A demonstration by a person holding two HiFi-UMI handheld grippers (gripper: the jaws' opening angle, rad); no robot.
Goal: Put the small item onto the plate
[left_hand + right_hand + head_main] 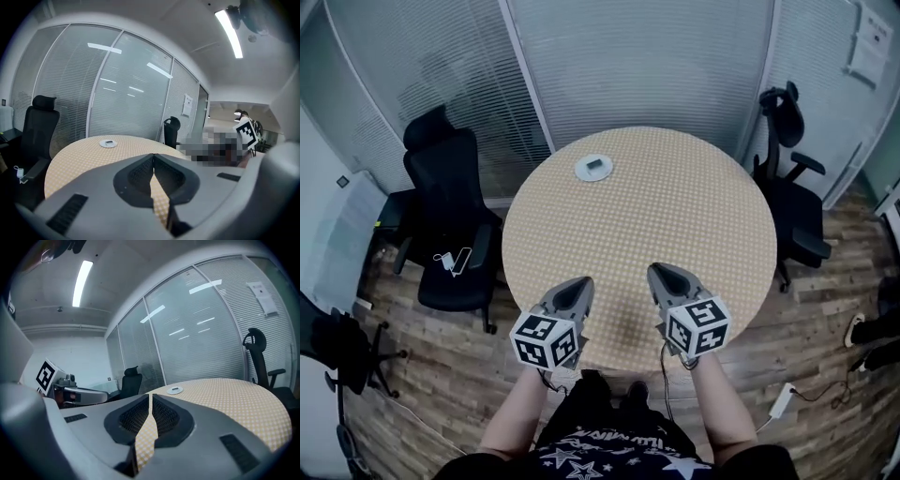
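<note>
- A round counter (675, 206) with a yellow check cloth stands in a room with glass walls and blinds.
- A white plate (593, 168) sits on the far side of the counter, close to the edge.
- The small item (595, 166) lies in the middle of the plate. It looks grey, but it is too small to tell what it is.
- The left gripper (584, 281) is over the near side of the counter. Its jaws are pressed together, and nothing is between them.
- The right gripper (657, 270) is near it, also over the near side. Its jaws are together too, and it holds nothing.
- Both grippers are well apart from the plate.
- In the left gripper view, the plate (108, 143) shows far across the counter, to the left of the closed jaws.
- In the right gripper view, the plate (175, 390) shows far ahead, a little to the right of the closed jaws.
- A black chair (450, 216) stands to the left of the counter. A white cable (453, 261) lies on its seat.
- A second black chair (792, 202) stands to the right of the counter.
- The floor (825, 309) is made of wood.
</note>
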